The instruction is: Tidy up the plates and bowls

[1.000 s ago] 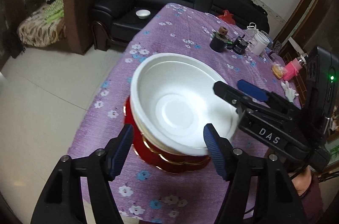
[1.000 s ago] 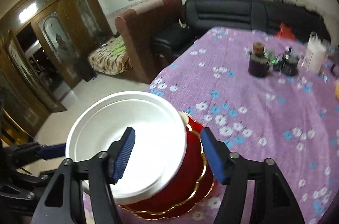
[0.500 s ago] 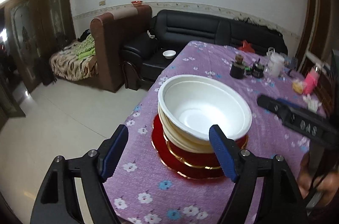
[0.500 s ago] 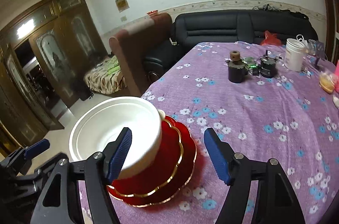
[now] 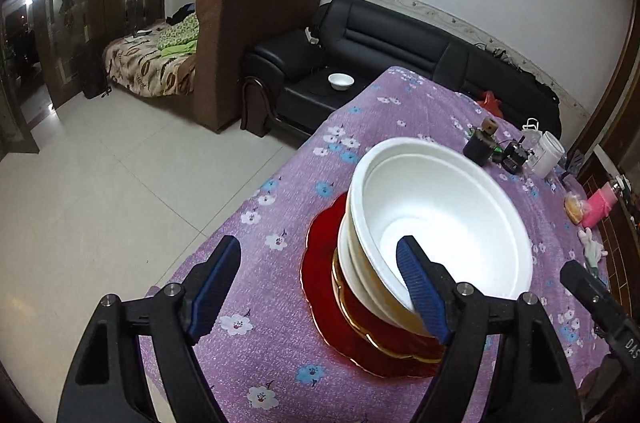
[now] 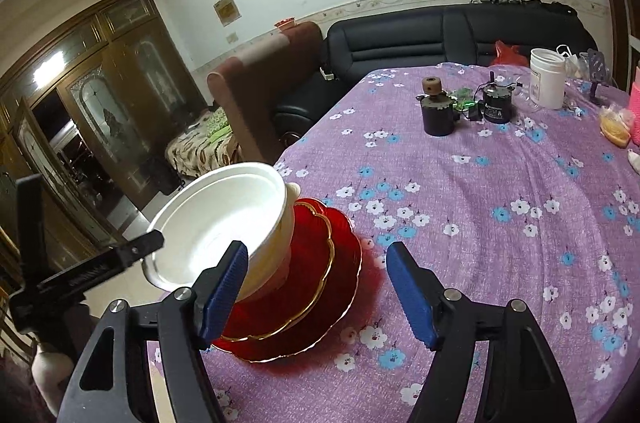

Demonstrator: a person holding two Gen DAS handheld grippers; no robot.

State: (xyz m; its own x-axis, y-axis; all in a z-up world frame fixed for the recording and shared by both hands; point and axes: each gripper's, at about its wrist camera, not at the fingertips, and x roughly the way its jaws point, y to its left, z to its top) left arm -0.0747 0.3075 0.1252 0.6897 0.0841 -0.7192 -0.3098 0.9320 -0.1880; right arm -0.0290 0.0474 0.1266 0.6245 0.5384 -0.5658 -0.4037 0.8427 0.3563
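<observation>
A stack of white bowls (image 5: pixel 440 223) sits tilted on red plates with gold rims (image 5: pixel 320 263), near the left edge of the purple flowered table (image 5: pixel 280 215). My left gripper (image 5: pixel 318 287) hangs open just in front of the stack; its right pad overlaps the bowl rim in the picture, and nothing is gripped. In the right wrist view the white bowls (image 6: pixel 216 219) lean left over the red plates (image 6: pixel 312 283). My right gripper (image 6: pixel 316 291) is open over the plates' near edge. The left gripper's black finger (image 6: pixel 100 263) shows beside the bowls.
Two dark jars (image 6: pixel 438 115), a white tub (image 6: pixel 547 77) and pink and orange items stand at the table's far end. The table edge drops to tiled floor (image 5: pixel 100 203) left of the stack. A small white bowl (image 5: pixel 341 80) rests on the black sofa.
Both grippers have drawn back from the bowl stack and their jaws stand wider. The bowls rest on the red plates with no finger on their rim.
</observation>
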